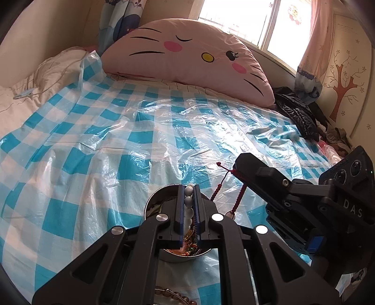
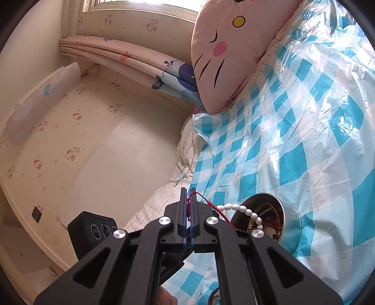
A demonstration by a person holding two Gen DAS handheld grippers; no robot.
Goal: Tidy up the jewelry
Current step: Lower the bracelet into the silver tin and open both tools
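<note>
The left claw [image 1: 189, 206] tilts down over a steel bowl [image 1: 150, 203] on the bed, its blue pads pinched narrow on the white beads [image 1: 189, 201] of a bracelet. The right claw [image 2: 189, 208] points nearly level from the side, its camera view rolled over, and its pads are clamped tight on the red braided cord [image 2: 188, 206] at the bracelet's other end. So the one bracelet is stretched between the two claws, just above the bowl's rim; from the right wrist view the beads curve from the cord down toward the bowl [image 2: 281, 211].

The bowl holds a tangle of other jewelry [image 1: 189, 248], mostly hidden behind the left claw's frame, so I cannot make out single pieces. A brown bead bracelet [image 1: 173, 295] lies on the bed near the lower edge, partly cut off. Nothing of the person holding the claws can be made out clearly.

The bed is covered by a crinkled, glossy plastic sheet in blue and white checks [image 1: 98, 131]. A large pink cat-face cushion [image 1: 187, 58] leans at its head under a bright window [image 1: 239, 21] with pink curtains [image 1: 321, 42], and a black plastic bag [image 1: 297, 115] lies crumpled beside the cushion
</note>
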